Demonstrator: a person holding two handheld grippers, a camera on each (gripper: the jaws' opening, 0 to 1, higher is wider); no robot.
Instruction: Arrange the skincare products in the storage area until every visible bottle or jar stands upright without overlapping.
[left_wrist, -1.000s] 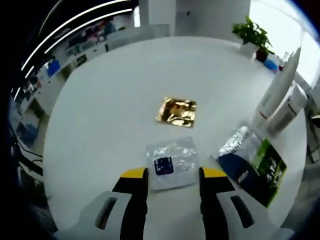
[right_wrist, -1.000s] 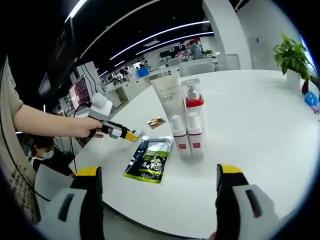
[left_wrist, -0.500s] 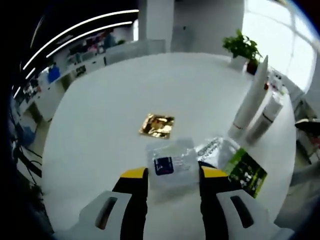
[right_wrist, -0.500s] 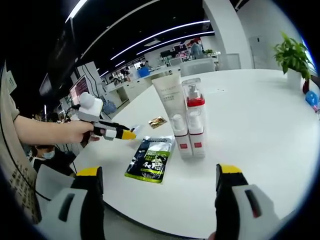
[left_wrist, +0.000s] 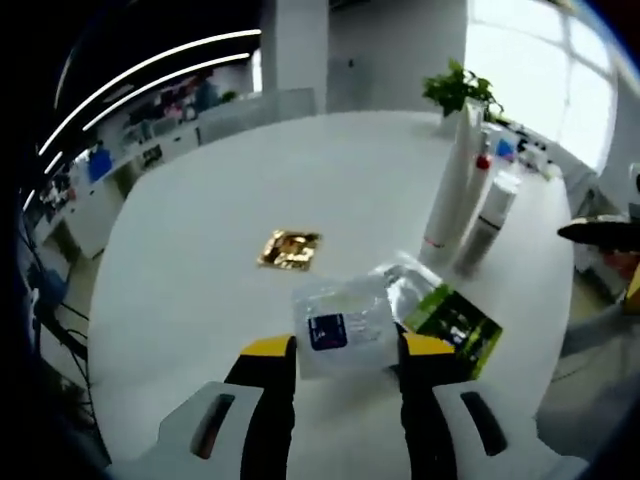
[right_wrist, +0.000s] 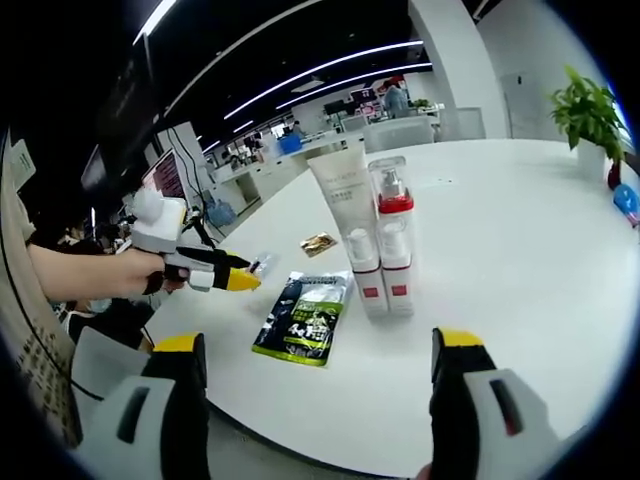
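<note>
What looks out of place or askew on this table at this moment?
The left tool holds a clear sachet lifted off the white table. A green-and-black pouch and a gold sachet lie flat, while the white tube and pump bottle stand upright, side by side.

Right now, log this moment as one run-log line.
left gripper: shut on clear sachet, lifted | right gripper: open, idle | tube and pump bottle: upright | green pouch: flat
</note>
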